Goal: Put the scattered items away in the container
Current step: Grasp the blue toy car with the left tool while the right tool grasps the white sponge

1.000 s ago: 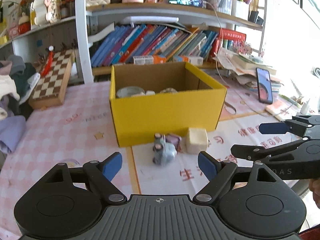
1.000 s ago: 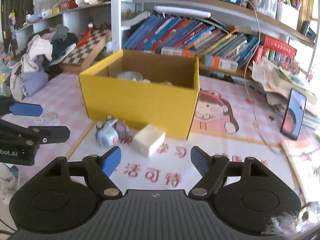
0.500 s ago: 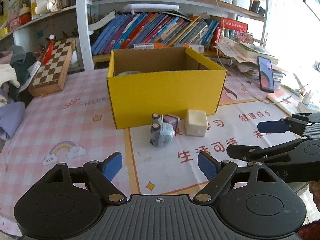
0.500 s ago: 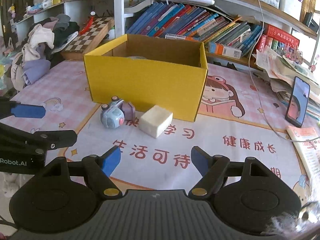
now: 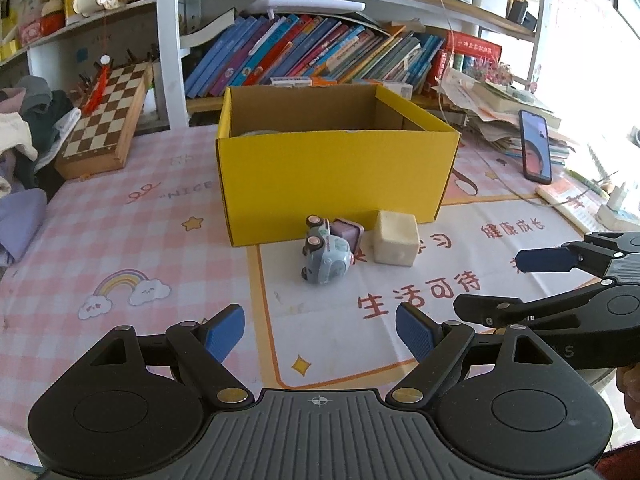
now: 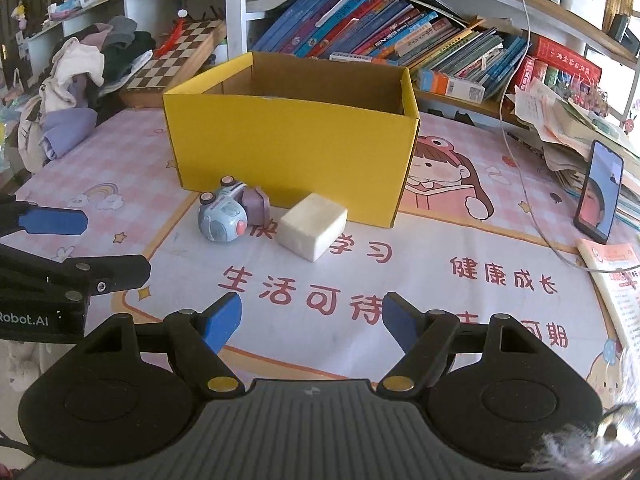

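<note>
Yellow box (image 5: pixel 336 176) sits mid-table on the pink mat (image 6: pixel 440 248), top open; something pale shows inside at the back left, can't tell what. So partly done at best. Left outside: cream block (image 6: pixel 313 226) and toy car (image 6: pixel 220 216), lying on its side, with a small purple item (image 6: pixel 256 202) touching it. All three are just in front of the box wall. Left gripper (image 5: pixel 320 332) and right gripper (image 6: pixel 312 318) both have jaws apart, nothing between them, near the items.
</note>
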A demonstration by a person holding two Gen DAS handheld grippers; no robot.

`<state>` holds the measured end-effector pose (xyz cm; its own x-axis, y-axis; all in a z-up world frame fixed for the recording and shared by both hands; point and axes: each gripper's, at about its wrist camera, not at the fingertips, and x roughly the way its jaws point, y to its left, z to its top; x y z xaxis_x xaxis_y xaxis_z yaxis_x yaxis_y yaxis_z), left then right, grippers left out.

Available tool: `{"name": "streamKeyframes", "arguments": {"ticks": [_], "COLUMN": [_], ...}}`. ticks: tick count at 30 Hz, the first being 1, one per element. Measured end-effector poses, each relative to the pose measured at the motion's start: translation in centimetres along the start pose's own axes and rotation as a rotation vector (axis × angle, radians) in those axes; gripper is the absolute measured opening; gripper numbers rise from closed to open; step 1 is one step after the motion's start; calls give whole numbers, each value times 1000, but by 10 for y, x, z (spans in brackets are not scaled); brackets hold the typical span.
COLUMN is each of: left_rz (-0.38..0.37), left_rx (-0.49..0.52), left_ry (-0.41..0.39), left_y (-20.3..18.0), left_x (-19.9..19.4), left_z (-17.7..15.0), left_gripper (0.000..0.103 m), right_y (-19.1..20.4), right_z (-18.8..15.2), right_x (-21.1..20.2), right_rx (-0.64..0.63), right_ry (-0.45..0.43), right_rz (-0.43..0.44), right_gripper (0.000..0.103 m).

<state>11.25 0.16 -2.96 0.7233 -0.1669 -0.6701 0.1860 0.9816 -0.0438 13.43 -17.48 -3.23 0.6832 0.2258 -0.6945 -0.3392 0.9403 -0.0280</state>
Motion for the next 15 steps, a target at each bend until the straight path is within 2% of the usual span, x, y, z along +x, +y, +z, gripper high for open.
{"name": "streamKeyframes", "arguments": {"ticks": [15], "left_rz": [-6], "left_rx": [-23], "left_ry": [23], "left_y": [7], "left_x": [33], "left_z": [16], "left_gripper": [84], "right_y": [-11], "right_z": [23], "right_x": [34], "right_rx": [-26], "right_ry": [40], "right_rz": [21], "right_gripper": [75]}}
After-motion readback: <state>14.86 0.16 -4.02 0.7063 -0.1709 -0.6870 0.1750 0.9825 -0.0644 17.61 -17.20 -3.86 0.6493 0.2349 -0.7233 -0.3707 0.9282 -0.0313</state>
